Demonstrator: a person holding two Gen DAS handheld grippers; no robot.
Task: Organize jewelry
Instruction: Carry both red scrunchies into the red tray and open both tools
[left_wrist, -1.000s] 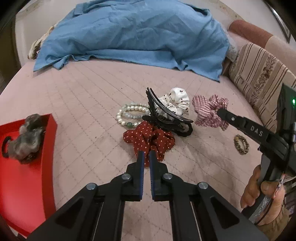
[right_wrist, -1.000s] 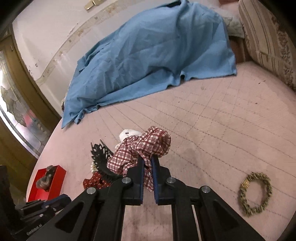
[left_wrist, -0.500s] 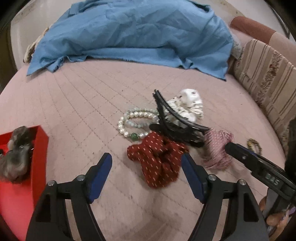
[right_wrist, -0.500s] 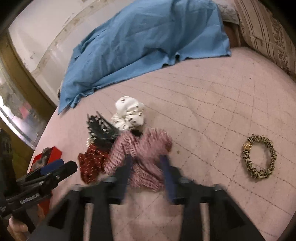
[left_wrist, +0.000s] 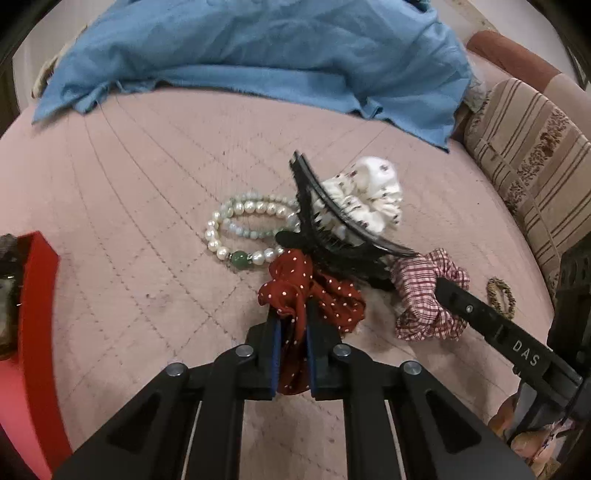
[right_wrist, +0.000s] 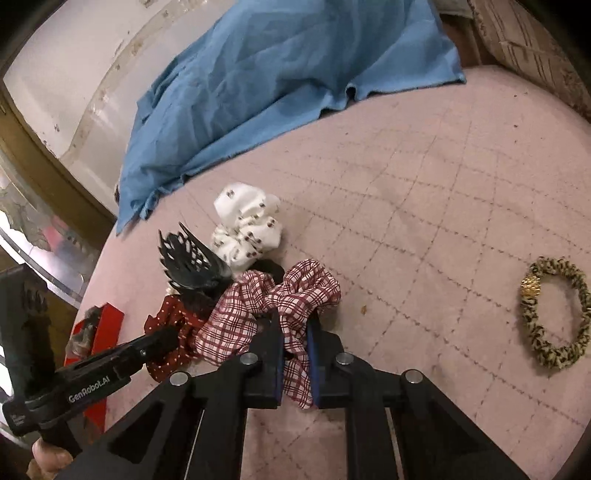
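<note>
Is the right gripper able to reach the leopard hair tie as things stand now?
Probably not yet: the right gripper is shut on the plaid scrunchie. The leopard hair tie lies apart on bare quilt, nothing blocking it.

A pink quilted bed in a worn room

The bed (left_wrist: 147, 177) fills most of both views, its pale pink cover stitched in a diamond grid. A rumpled blue sheet (left_wrist: 258, 44) lies heaped across the top of the frame. At the right edge of the left view sits a striped beige cushion (left_wrist: 532, 162) with a rust-coloured bolster (left_wrist: 517, 51) above it. In the right view's upper left, a scuffed white wall (right_wrist: 74, 85) meets a brown wooden frame (right_wrist: 48, 162); reflective glass (right_wrist: 33, 229) shines at the left edge.
</note>
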